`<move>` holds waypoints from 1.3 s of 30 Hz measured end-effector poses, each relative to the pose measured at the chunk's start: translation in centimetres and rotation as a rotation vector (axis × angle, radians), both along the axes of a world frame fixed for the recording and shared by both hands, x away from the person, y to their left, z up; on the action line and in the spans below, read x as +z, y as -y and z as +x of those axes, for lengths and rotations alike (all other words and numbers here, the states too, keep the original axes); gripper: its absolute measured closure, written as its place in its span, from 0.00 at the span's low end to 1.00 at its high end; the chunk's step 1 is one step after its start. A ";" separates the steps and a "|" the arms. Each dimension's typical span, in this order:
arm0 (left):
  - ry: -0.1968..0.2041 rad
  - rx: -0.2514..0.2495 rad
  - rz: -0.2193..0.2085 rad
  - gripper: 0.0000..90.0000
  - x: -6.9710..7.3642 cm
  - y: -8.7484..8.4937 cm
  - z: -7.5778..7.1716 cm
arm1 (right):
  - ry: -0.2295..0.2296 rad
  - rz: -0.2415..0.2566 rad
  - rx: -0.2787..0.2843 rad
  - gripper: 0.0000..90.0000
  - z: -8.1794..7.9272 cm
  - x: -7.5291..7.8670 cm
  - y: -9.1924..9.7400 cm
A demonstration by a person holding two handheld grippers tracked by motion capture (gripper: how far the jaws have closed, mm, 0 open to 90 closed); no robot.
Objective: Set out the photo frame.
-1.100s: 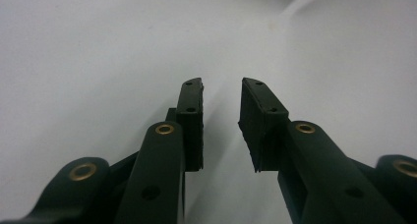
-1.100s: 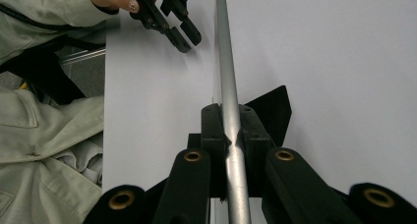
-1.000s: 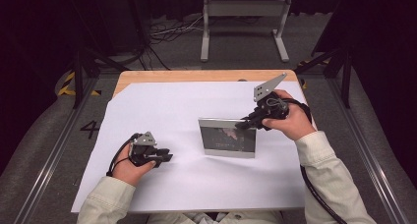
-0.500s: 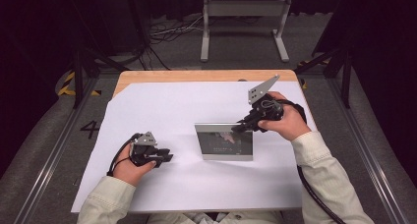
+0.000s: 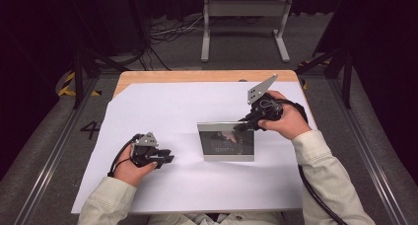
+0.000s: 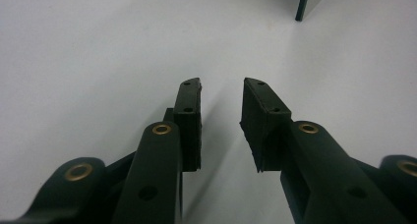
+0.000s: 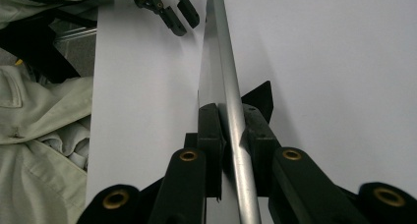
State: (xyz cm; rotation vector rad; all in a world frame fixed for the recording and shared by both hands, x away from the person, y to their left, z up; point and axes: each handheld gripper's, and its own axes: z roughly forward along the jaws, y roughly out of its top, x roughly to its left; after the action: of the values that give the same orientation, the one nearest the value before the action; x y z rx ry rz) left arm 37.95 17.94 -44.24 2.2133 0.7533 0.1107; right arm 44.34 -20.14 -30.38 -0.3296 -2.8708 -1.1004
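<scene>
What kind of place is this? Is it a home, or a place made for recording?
Probably a recording studio or lab, not a home. A bare white sheet covers the table, dark curtains surround it, cables lie on the floor, and a person works with handheld grippers on a standing mirror-like frame.

High view overlooks the table (image 5: 162,101); both tongs cameras skim it closely.

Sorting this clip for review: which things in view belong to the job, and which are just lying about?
Job:
- mirror, standing upright
- right gripper, on its top edge
- white sheet underneath

Lying about:
- left gripper, resting open, apart
- metal stand
- floor cables
</scene>
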 end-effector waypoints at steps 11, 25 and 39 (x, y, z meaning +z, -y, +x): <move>0.002 -0.006 0.000 0.78 0.0 0.1 0.1 | 0.045 -0.042 0.002 0.87 0.3 -0.2 0.7; -0.002 -0.008 0.002 0.77 0.0 0.2 0.1 | 0.046 -0.045 -0.014 0.82 1.1 -0.9 2.3; -0.004 -0.008 0.003 0.77 -0.1 0.3 0.2 | 0.027 -0.073 -0.027 0.85 0.1 -1.1 2.6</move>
State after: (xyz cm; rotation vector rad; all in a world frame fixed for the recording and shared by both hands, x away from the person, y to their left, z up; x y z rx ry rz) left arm 38.10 17.68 -44.31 2.2194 0.7469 0.1039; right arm 44.48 -22.78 -31.47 -0.3613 -2.9440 -1.0130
